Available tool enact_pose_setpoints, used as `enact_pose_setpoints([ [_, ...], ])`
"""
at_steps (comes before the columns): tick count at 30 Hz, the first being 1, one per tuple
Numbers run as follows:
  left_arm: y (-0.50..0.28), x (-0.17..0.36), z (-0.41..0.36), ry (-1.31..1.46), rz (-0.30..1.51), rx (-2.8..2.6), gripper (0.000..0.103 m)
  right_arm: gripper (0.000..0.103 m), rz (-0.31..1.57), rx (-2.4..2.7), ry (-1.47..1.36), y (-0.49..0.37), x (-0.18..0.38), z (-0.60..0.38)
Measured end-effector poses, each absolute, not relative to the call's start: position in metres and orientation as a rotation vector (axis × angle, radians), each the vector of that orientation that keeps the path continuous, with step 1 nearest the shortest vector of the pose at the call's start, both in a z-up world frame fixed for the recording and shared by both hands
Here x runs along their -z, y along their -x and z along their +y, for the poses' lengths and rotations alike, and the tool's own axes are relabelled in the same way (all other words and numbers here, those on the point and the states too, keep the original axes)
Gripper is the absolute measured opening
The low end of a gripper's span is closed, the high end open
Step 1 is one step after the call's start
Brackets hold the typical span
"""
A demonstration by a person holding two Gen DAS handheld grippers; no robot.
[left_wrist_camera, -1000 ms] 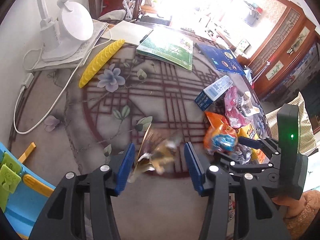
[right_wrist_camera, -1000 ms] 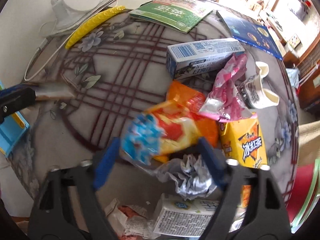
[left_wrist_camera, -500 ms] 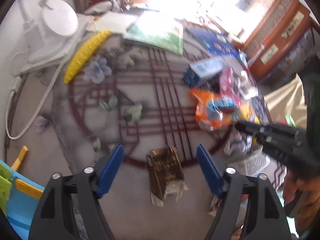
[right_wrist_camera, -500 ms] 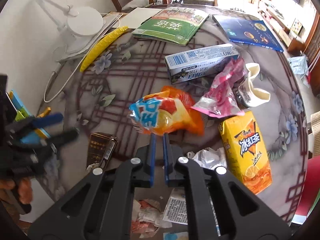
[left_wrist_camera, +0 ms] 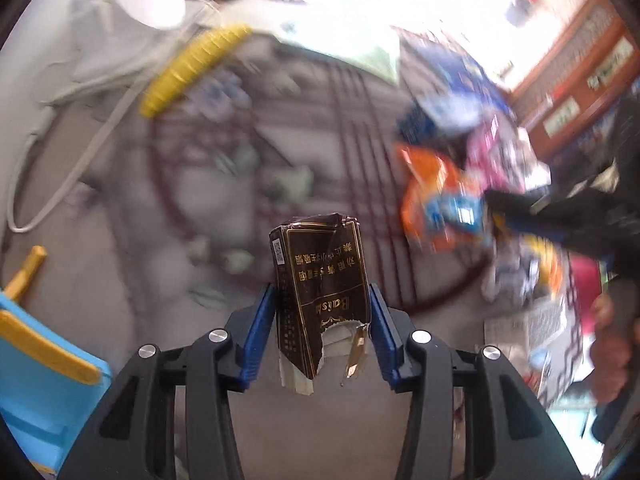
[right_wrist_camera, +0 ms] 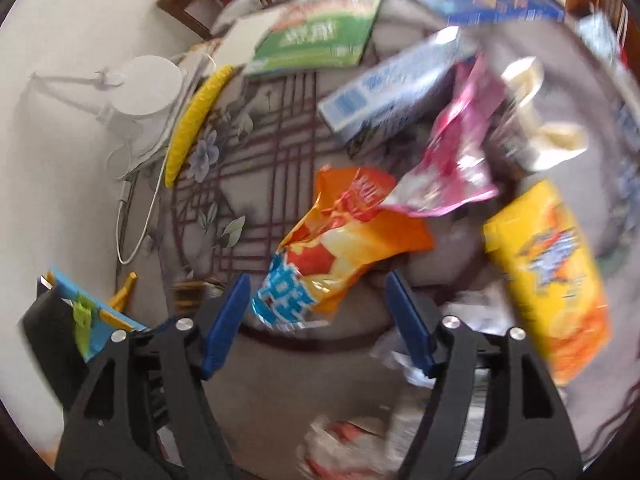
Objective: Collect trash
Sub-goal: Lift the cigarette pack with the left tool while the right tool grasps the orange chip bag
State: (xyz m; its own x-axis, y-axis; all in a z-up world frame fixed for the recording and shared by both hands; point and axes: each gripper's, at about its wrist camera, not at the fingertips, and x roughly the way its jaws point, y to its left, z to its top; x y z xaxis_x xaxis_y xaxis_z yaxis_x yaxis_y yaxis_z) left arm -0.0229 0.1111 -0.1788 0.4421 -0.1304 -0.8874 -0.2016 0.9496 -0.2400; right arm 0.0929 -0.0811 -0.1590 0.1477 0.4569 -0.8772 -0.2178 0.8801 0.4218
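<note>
Two claws, two pieces of trash

Low in the frame's centre, the left gripper (left_wrist_camera: 322, 334) is closing on a torn brown cigarette pack (left_wrist_camera: 320, 296), which stands upright between the blue pads, both pressing its sides. The right gripper (right_wrist_camera: 318, 320) is opening; an orange-and-blue snack bag (right_wrist_camera: 340, 248) lies on the table (right_wrist_camera: 280, 380) between the parted jaws, its blue end nearest them, untouched.
</note>
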Motion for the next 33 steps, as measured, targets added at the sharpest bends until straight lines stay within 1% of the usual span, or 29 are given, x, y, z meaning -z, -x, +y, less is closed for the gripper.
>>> enact_pose_setpoints([
  [2,0.025,0.169,0.121,0.357,1.085,-0.072,0.043,0.068,1.394,-0.473,-0.279,-0.1,0.176,-0.073],
  [3,0.026,0.165,0.124,0.365,1.074,-0.082,0.044,0.055,1.408,-0.453,-0.285,-0.101,0.182,-0.071],
  [5,0.031,0.157,0.13,0.378,1.05,-0.094,0.044,0.049,1.42,-0.435,-0.302,-0.102,0.188,-0.069],
  [7,0.034,0.148,0.135,0.383,1.03,-0.102,0.044,0.045,1.379,-0.449,-0.296,-0.098,0.176,-0.069],
  [14,0.024,0.127,0.133,0.377,0.972,-0.098,0.044,0.044,1.189,-0.557,-0.202,-0.066,0.108,-0.083],
  [21,0.0,0.103,0.109,0.344,0.916,-0.028,0.044,0.044,0.936,-0.463,-0.127,-0.032,0.042,-0.125],
  [25,-0.005,0.093,0.089,0.292,0.9,0.014,0.044,0.044,0.877,-0.414,-0.135,-0.023,0.027,-0.15],
  [33,-0.001,0.088,0.065,0.254,0.906,0.058,0.045,0.044,0.86,-0.372,-0.154,-0.011,0.027,-0.172],
])
